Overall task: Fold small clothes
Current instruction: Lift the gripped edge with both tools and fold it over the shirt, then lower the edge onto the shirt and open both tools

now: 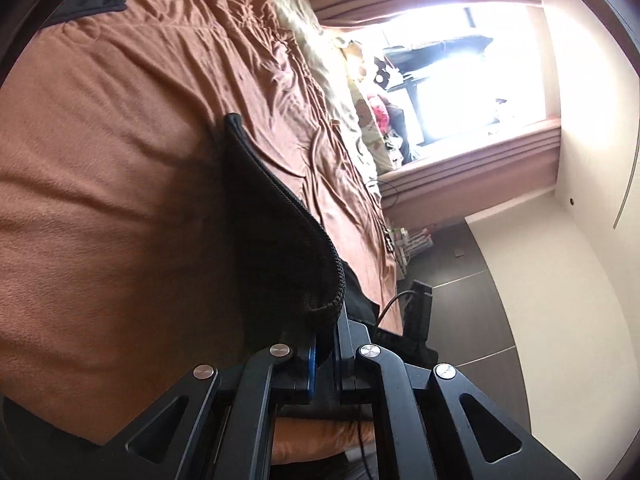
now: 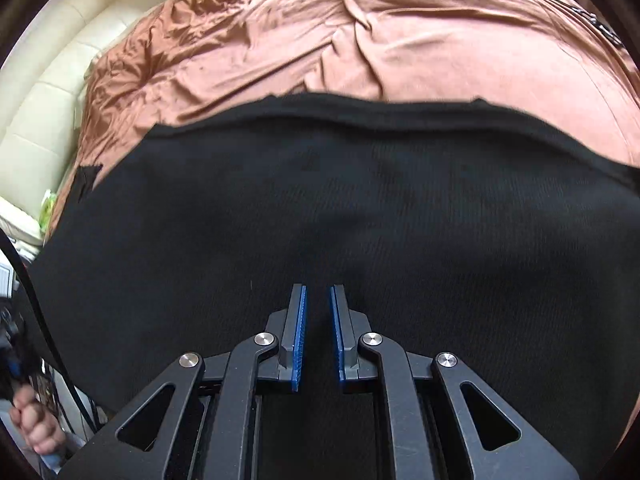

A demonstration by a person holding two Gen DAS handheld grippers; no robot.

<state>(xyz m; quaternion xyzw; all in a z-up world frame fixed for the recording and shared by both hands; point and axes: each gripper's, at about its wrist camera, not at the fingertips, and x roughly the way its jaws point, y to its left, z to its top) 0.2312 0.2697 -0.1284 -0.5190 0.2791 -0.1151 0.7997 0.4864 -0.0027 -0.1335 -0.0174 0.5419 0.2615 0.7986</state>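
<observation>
Left wrist view, gripper: our left gripper (image 1: 322, 320) is clenched on a bunched edge of the black knit garment (image 1: 276, 236); the cloth covers the tips of the fingers (image 1: 311, 364), and only a strip of blue pad shows.
Left wrist view, garment: the held part rises from our grip as a dark flap with a ribbed hem along its outer edge, lifted off the bed.
Left wrist view, bed: a rust-brown bedspread (image 1: 120, 160) lies under and beside the flap, smooth close to us and wrinkled farther off; a black patch of fabric (image 1: 86, 4) sits at the far corner of the view.
Left wrist view, room: we see a bright window (image 1: 452, 80) with pink curtains (image 1: 472, 168), a dark floor (image 1: 468, 280) and a pale wall.
Right wrist view, gripper: our right gripper (image 2: 319, 320) is released, its blue-padded fingers (image 2: 300, 336) standing slightly apart with nothing between them, just above the cloth.
Right wrist view, garment: the black knit garment (image 2: 360, 208) spreads wide and flat across the bed below our fingers, its far edge running straight across the view.
Right wrist view, bed: the rust-brown bedspread (image 2: 340, 32) lies crumpled beyond that edge, with a cream padded headboard (image 2: 44, 100) at the left.
Right wrist view, edge: a hand (image 2: 36, 428) shows at the lower left, beside a black cable (image 2: 36, 312).
</observation>
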